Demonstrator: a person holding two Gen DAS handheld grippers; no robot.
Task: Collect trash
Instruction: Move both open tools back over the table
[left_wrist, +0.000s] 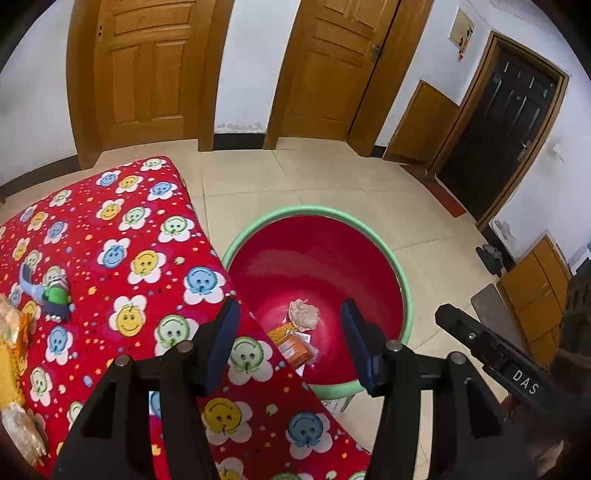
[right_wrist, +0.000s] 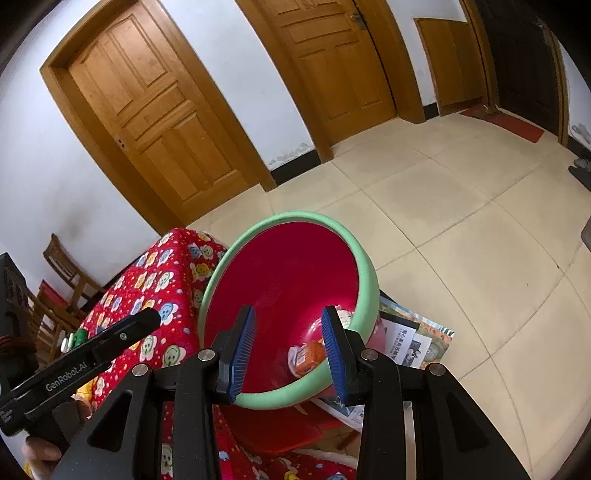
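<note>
A red basin with a green rim (left_wrist: 369, 229) stands on the floor beside the table; it also shows in the right wrist view (right_wrist: 365, 273). Inside lie a crumpled pinkish paper ball (left_wrist: 303, 314) and an orange packet (left_wrist: 297, 349), the packet also seen in the right wrist view (right_wrist: 308, 356). My left gripper (left_wrist: 290, 325) is open and empty above the table edge and basin. My right gripper (right_wrist: 290, 334) is open and empty above the basin. On the red flower cloth (left_wrist: 129, 258) lie a green and grey piece of trash (left_wrist: 55, 293) and yellow crinkled wrappers (left_wrist: 13, 332).
The table with the flower cloth fills the left. Tiled floor (left_wrist: 332, 177) lies beyond the basin. Papers and a red stool (right_wrist: 410, 343) sit under the basin. Wooden doors (left_wrist: 147, 66) line the far wall; a wooden chair (right_wrist: 66, 273) stands at left.
</note>
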